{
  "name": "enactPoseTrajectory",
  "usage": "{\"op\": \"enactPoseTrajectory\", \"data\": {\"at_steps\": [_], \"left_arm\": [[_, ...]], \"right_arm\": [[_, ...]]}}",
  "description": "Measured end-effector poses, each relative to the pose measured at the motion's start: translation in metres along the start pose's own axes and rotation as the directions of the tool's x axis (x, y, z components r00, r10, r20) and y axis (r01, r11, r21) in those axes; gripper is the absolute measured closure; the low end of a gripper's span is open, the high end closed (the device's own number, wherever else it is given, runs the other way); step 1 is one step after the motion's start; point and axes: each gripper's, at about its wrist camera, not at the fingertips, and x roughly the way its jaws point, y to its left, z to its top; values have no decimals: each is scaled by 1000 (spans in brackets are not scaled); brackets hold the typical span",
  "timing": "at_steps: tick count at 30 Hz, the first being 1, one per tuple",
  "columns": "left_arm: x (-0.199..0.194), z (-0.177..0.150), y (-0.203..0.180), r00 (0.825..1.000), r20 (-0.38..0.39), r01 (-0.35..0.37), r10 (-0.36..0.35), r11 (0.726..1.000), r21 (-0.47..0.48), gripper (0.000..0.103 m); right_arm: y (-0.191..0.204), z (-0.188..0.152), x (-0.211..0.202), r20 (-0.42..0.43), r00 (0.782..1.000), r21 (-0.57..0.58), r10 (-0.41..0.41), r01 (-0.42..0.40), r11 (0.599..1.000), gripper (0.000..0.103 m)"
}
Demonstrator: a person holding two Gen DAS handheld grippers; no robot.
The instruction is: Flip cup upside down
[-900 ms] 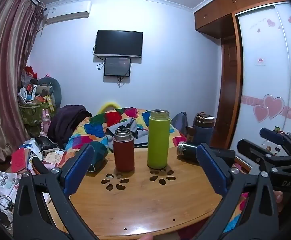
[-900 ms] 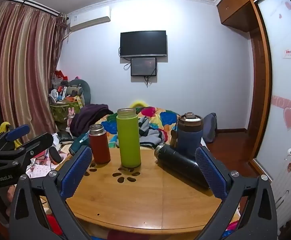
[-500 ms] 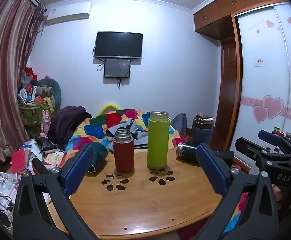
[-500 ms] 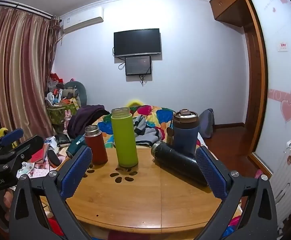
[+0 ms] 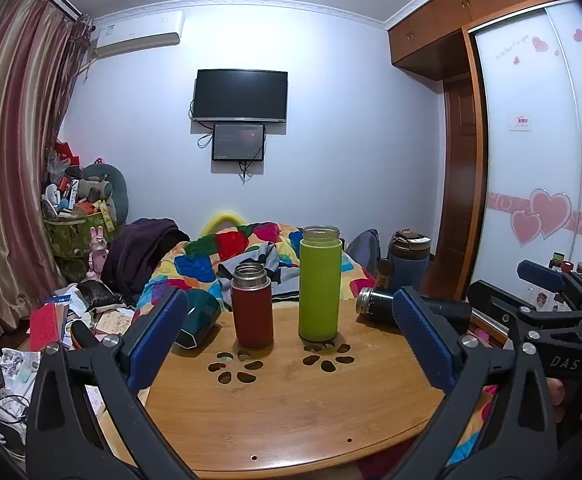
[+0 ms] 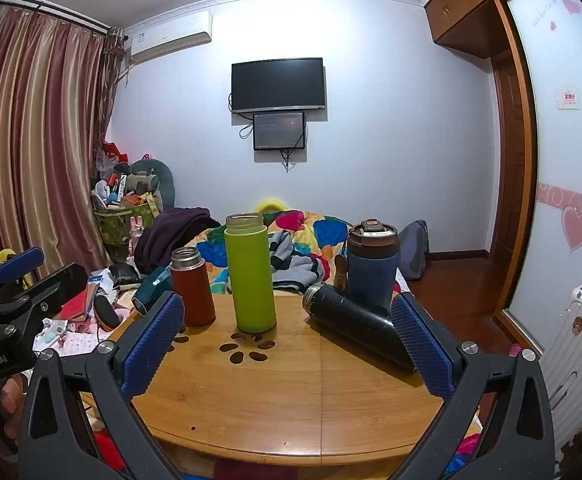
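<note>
A red cup [image 5: 251,306] and a taller green cup [image 5: 319,284] stand upright and lidless on the round wooden table [image 5: 291,412]. A black cup [image 6: 355,326] lies on its side at the right, mouth to the left. A blue lidded cup [image 6: 373,266] stands behind it. My left gripper [image 5: 291,340] is open and empty, held short of the red and green cups. My right gripper [image 6: 289,344] is open and empty in front of the green and black cups. Each gripper shows at the edge of the other's view.
A dark teal object [image 5: 195,320] lies at the table's left edge. A bed with a colourful quilt [image 5: 227,252] is behind the table. Clutter covers the floor at the left [image 5: 51,320]. A white suitcase [image 6: 579,340] stands at the right.
Both grippers have shifted slightly; the right view has drifted so the cups sit a little further left and nearer. Nothing on the table has moved.
</note>
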Motion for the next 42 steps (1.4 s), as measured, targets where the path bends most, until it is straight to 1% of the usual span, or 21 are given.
{"op": "enactPoseTrajectory", "data": {"at_steps": [9,19,42], "left_arm": [[2,1,1,1000,-14,0,0,1000,-9,0],[0,0,1,1000,1,4,-4,1000,-4,0],[-3,2,-3,1000,11,3,-3,1000,-1,0]], "right_arm": [[-1,0,0,0,1000,0,2,-2,1000,0],[7,-1,-2,5,1000,-25,8,-7,1000,0],[9,0,-4,17,1000,-32,19,-19,999,0]]}}
